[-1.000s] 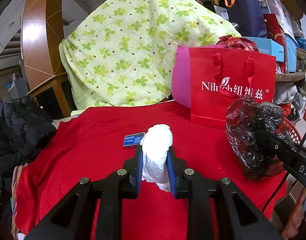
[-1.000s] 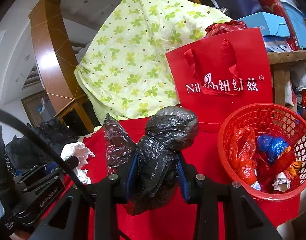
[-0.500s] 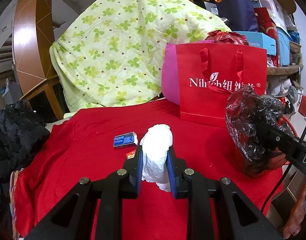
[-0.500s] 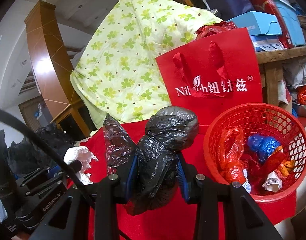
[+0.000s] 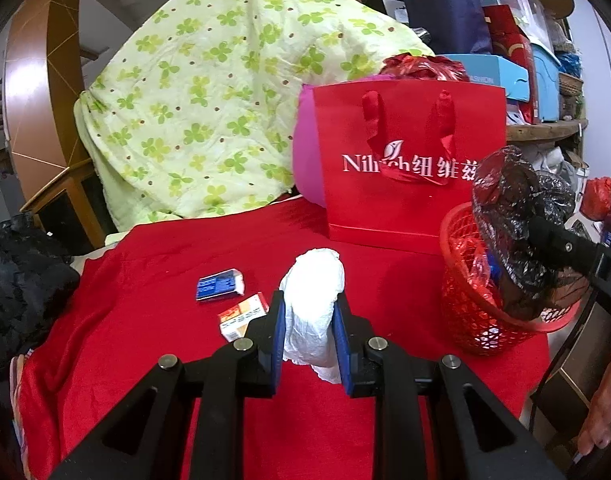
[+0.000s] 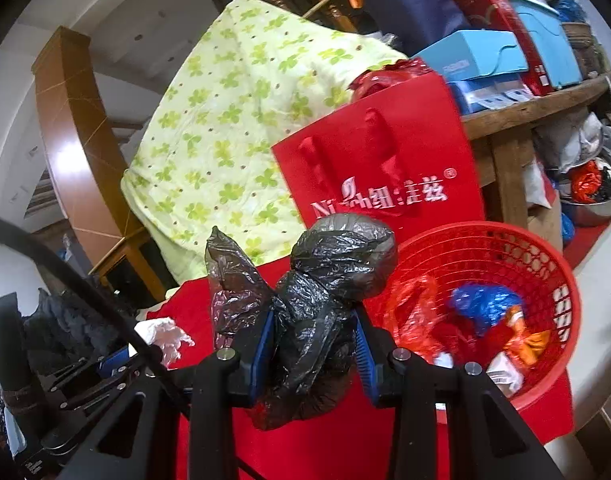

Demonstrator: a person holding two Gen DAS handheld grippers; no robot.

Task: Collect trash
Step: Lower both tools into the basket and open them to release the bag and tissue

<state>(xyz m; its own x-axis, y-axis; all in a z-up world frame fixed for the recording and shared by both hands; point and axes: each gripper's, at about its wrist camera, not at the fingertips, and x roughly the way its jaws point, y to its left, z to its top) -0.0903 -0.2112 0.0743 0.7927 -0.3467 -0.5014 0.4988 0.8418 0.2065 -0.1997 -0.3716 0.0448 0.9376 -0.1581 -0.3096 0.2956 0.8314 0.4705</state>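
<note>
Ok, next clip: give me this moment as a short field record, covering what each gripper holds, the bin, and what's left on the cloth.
left gripper: shut on white tissue wad
right gripper: shut on black plastic bag, beside the basket
red basket: on red cloth's edge, holds red, blue and orange wrappers
left on cloth: blue packet, orange-and-white box
background: red gift bag, green clover quilt

left gripper (image 5: 310, 322) jaws clamp white tissue wad (image 5: 313, 300) (red basket (image 5: 471, 320) right).
</note>
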